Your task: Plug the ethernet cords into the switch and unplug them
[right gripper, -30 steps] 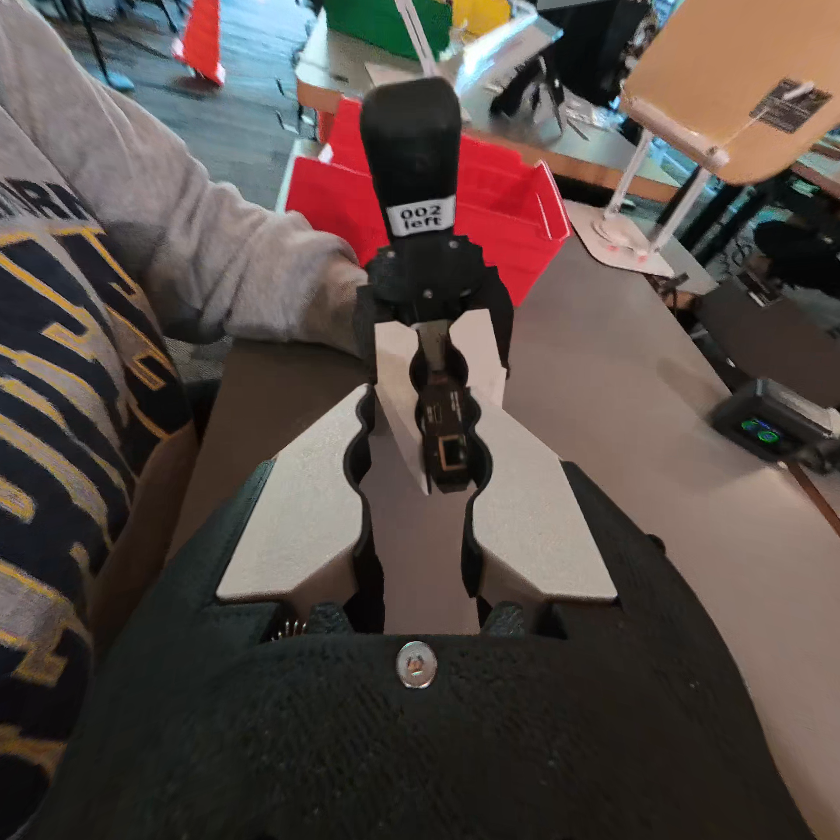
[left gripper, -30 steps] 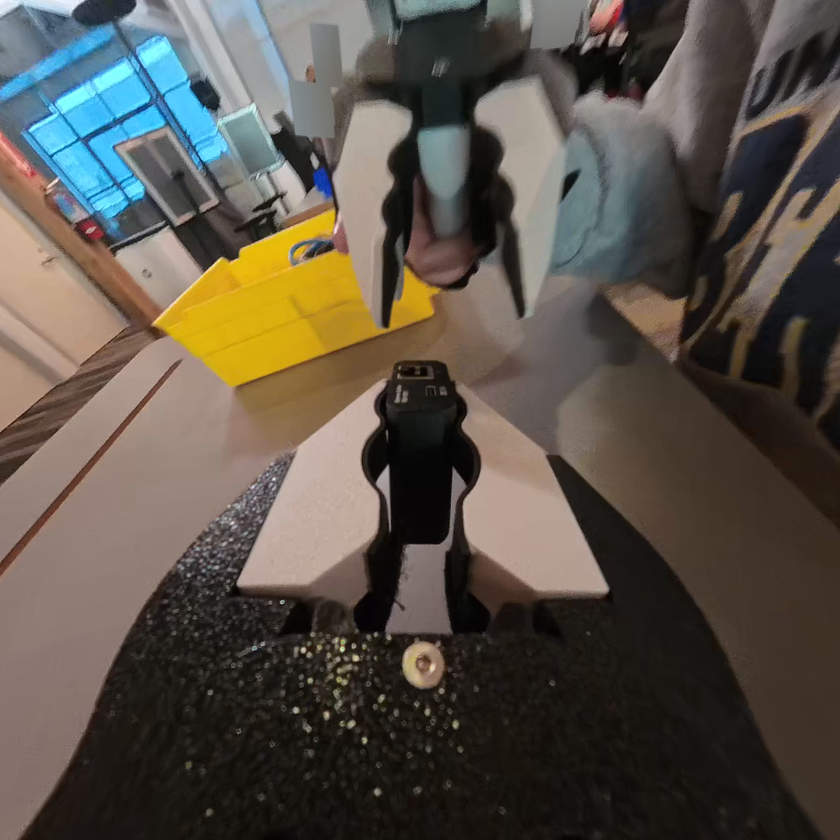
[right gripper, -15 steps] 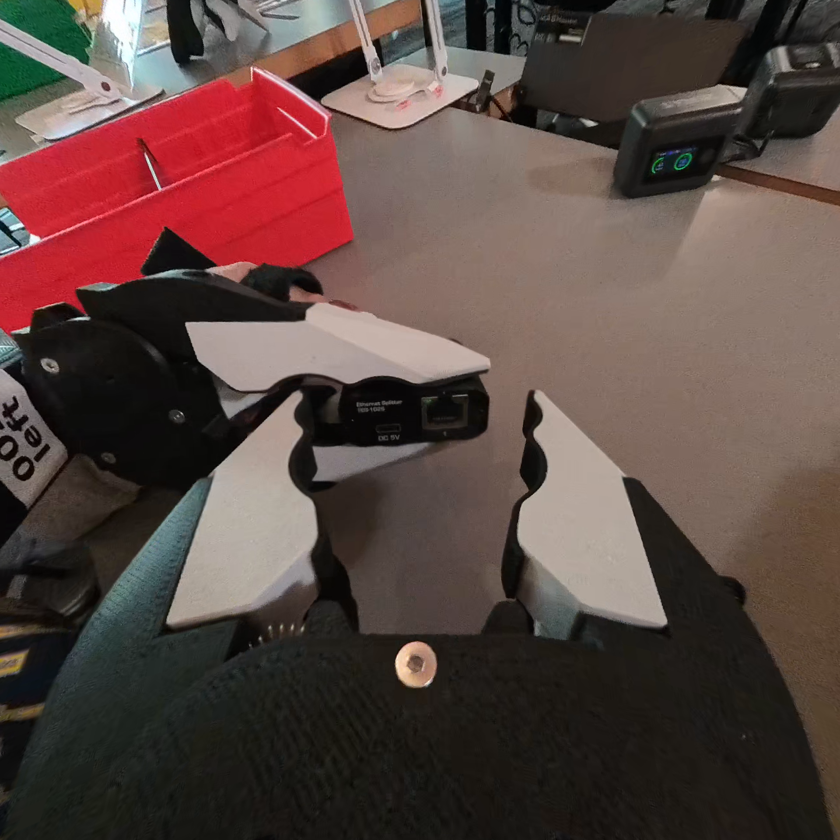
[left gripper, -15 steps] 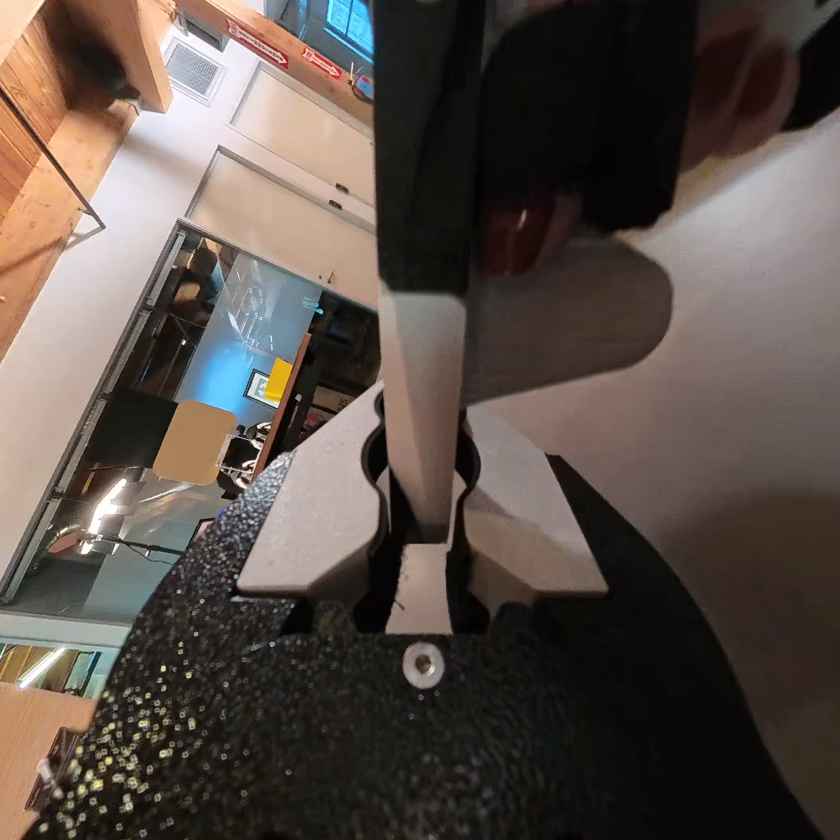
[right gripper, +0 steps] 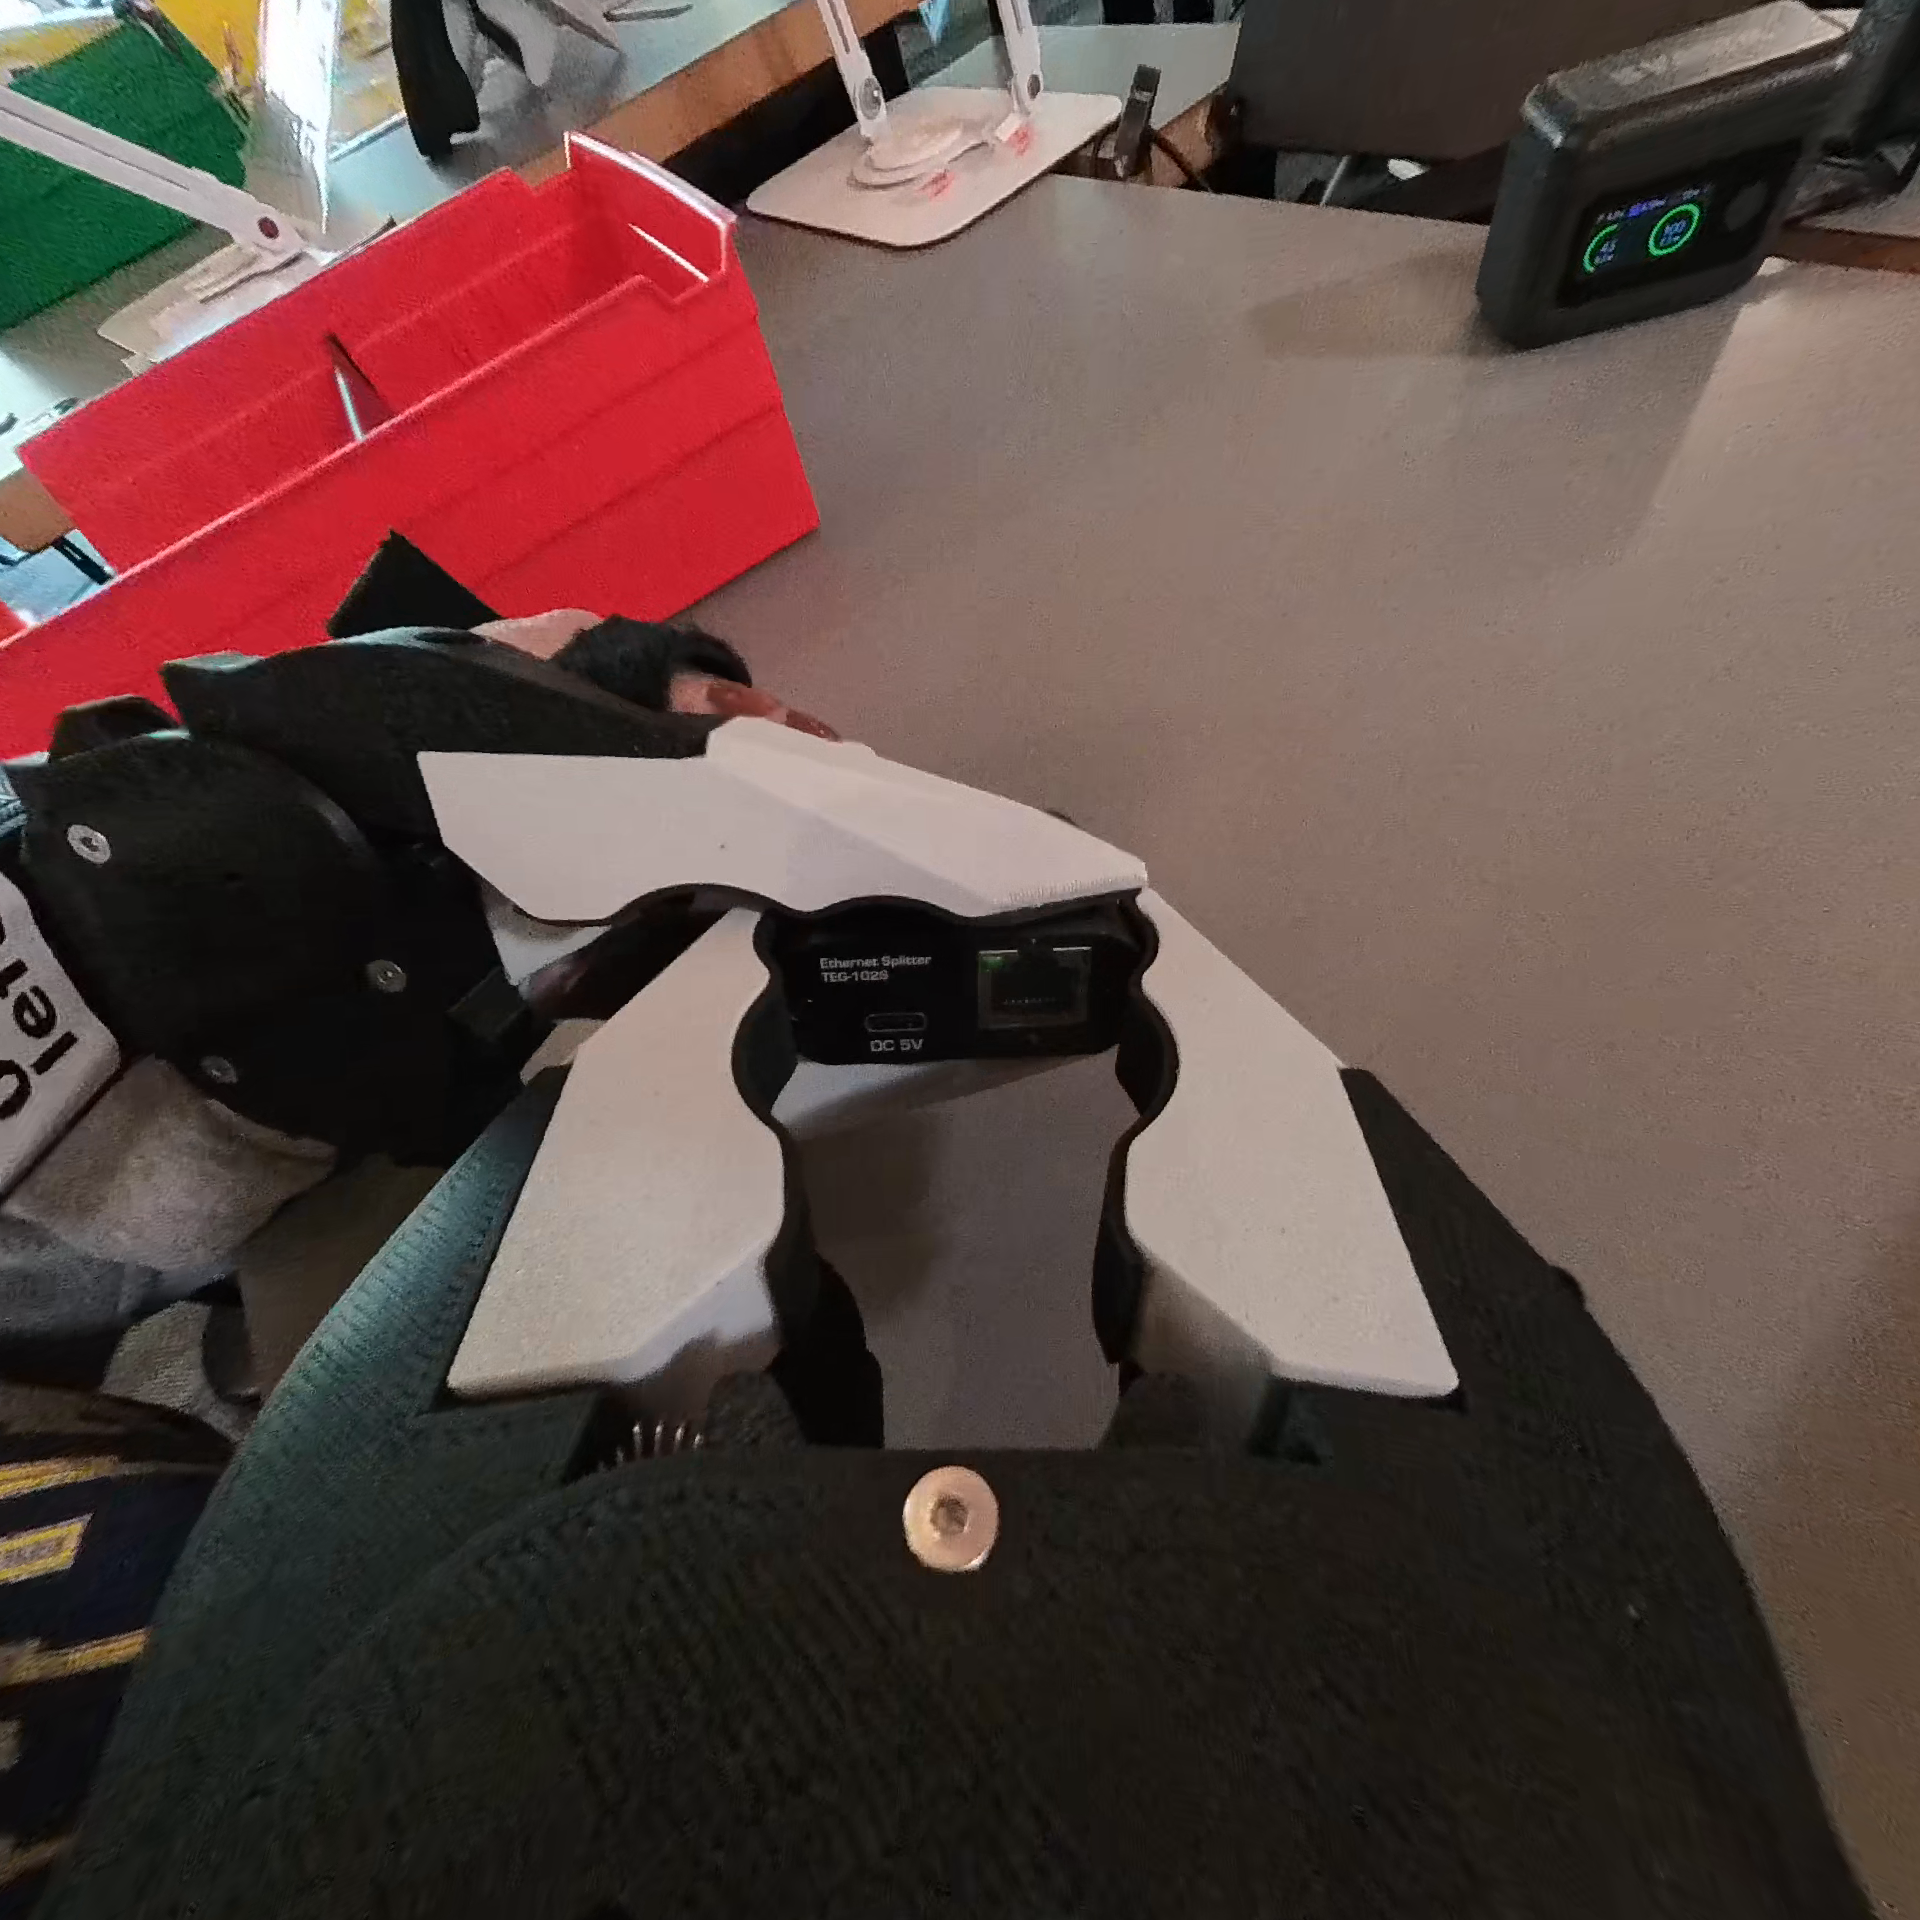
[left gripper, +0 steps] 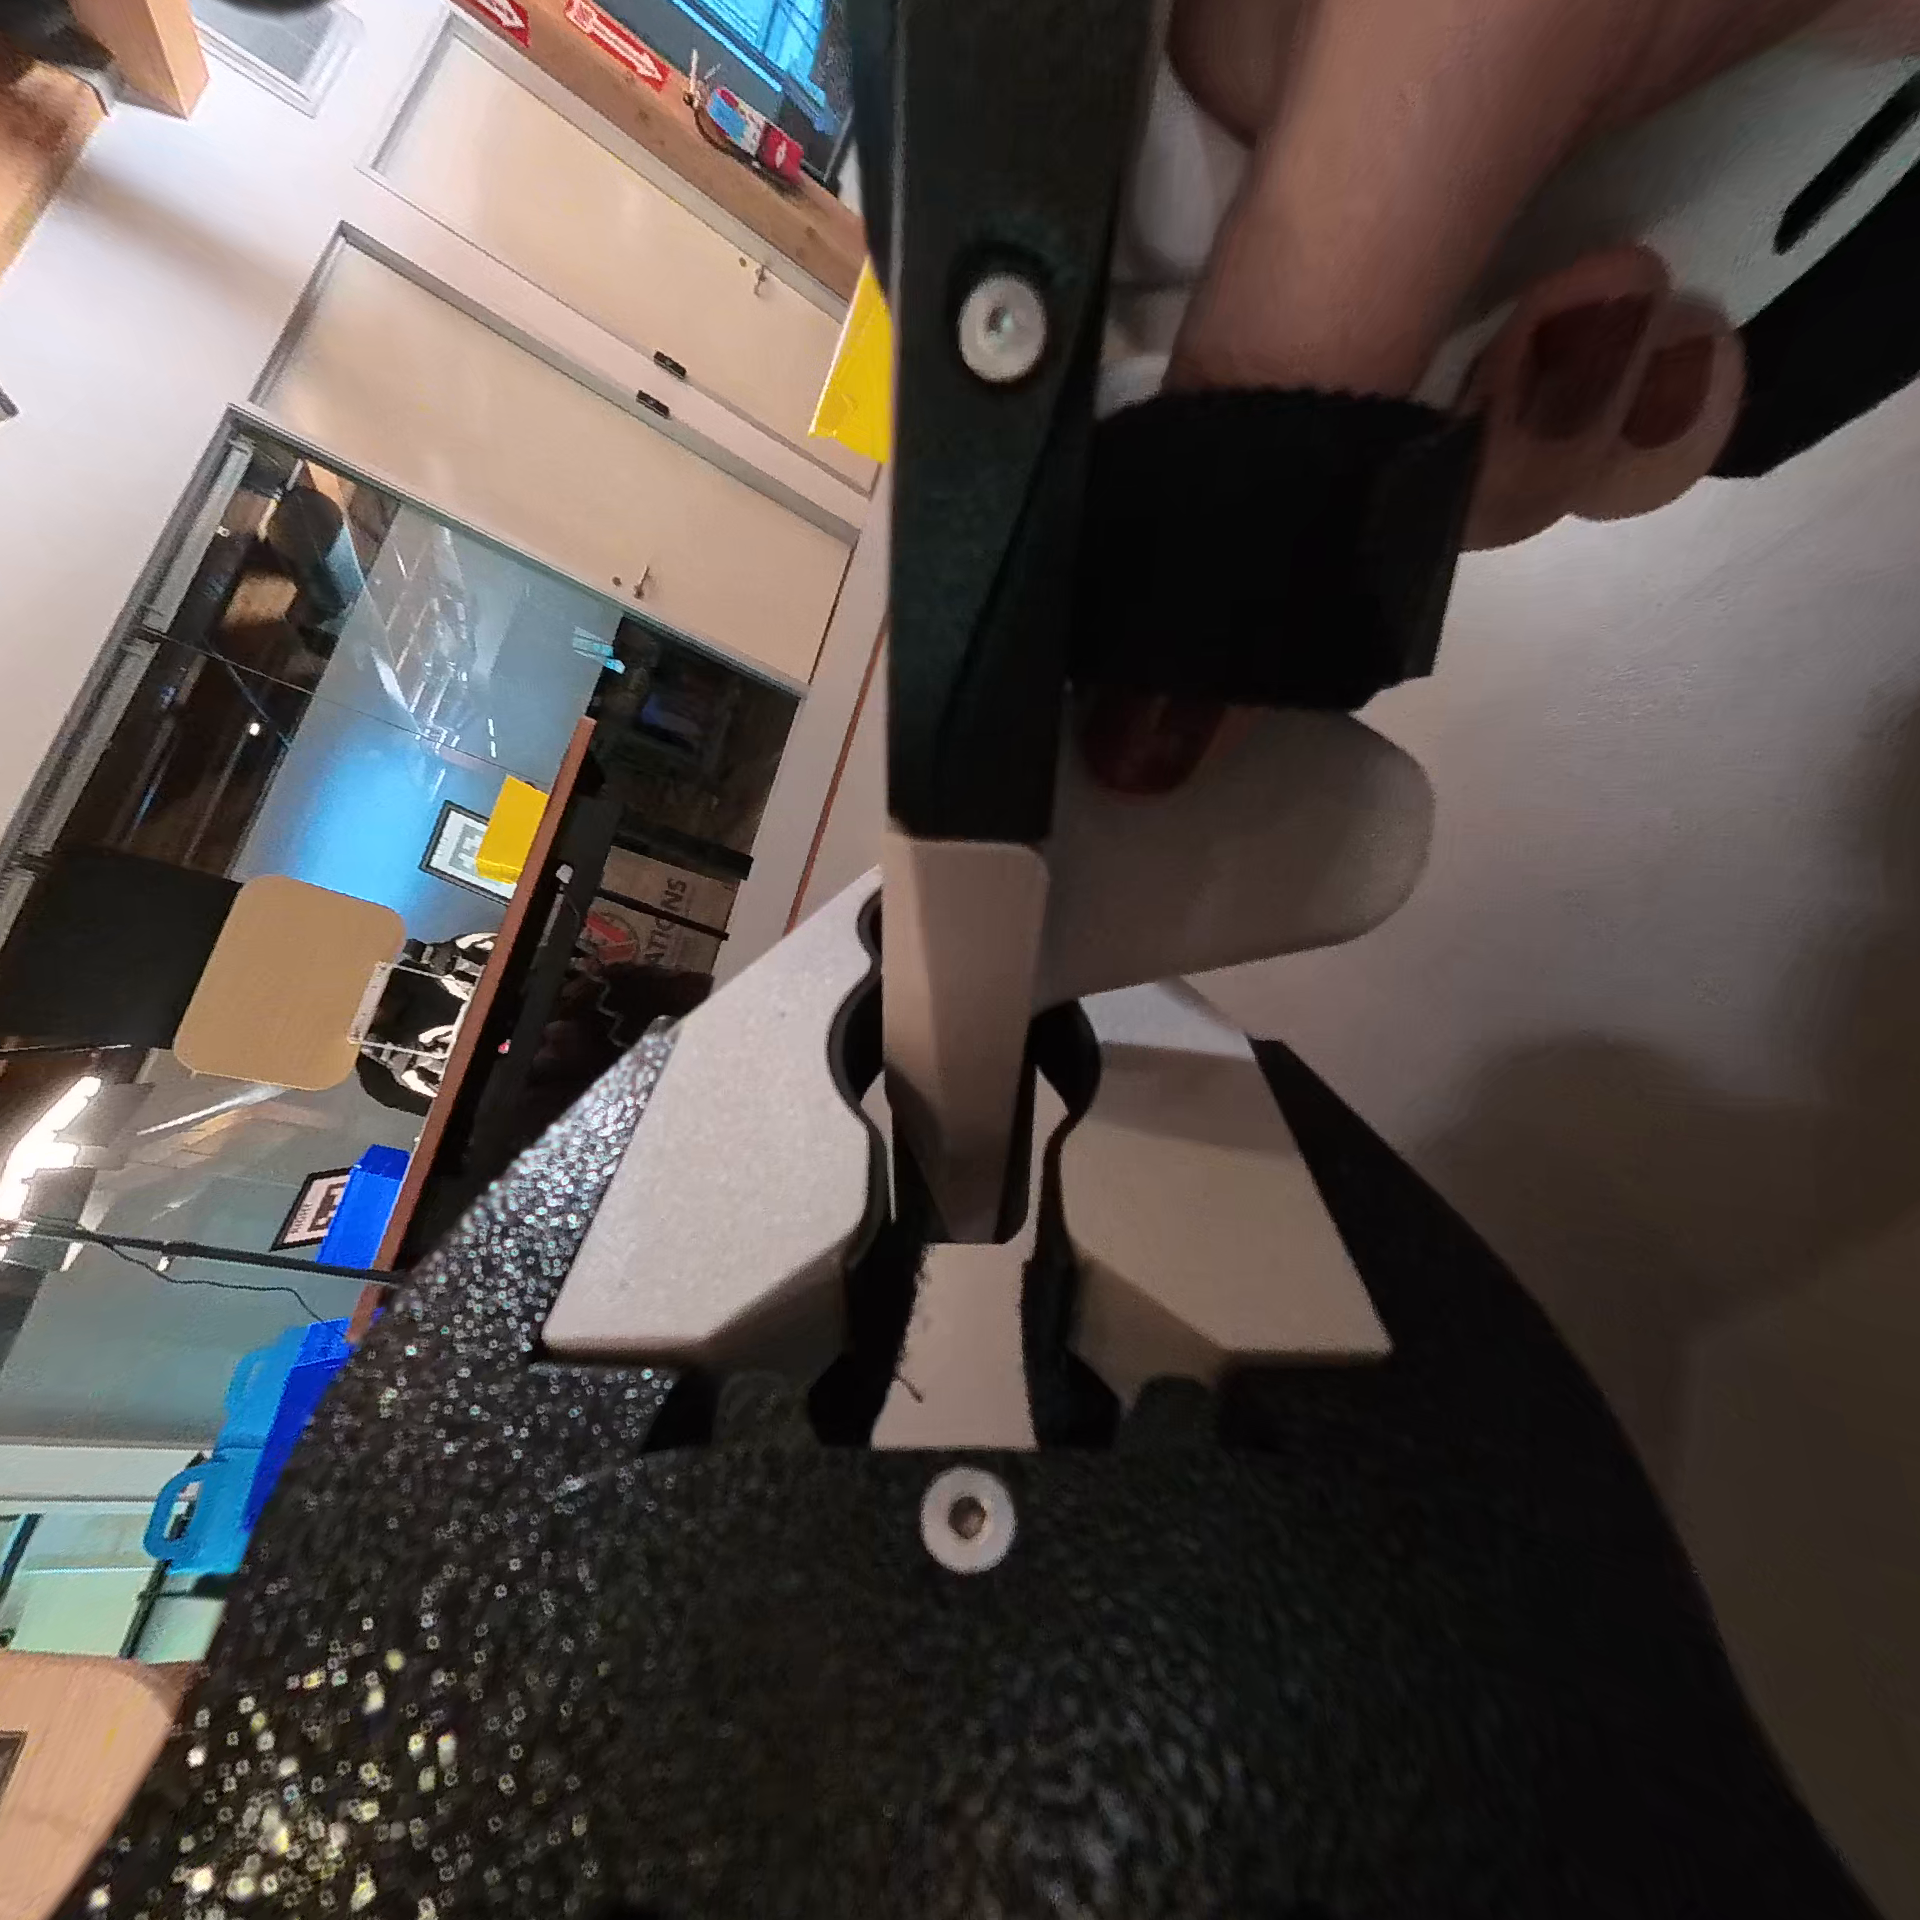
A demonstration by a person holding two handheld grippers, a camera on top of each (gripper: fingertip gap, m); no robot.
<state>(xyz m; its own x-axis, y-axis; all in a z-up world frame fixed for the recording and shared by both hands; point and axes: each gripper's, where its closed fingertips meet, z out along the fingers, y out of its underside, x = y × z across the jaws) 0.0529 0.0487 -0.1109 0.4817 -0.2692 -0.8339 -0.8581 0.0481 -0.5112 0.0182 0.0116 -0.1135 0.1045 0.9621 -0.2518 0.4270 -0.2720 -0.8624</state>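
The small black switch (right gripper: 935,997) faces the right wrist camera with one network port and a small power socket showing. My left gripper (right gripper: 1091,987), turned on its side, is shut on it with white fingers (right gripper: 779,831) above and below. My right gripper (right gripper: 951,935) has closed in, with one pad against each end of the switch. In the left wrist view my left gripper (left gripper: 987,987) has one right-gripper finger (left gripper: 966,1039) between its fingers, and this hides the switch. No ethernet cord is in view.
A red bin (right gripper: 468,447) stands on the grey table (right gripper: 1351,623) at the back left. A black unit with a lit screen (right gripper: 1642,218) sits at the back right, a white stand base (right gripper: 914,156) behind. A person's hand (left gripper: 1455,208) grips the right gripper. Tip to tip, the grippers are about 4 cm apart.
The left gripper rolled onto its side with the switch. The right gripper moved up to the switch, and its wide-open fingers closed in on the switch's two ends.
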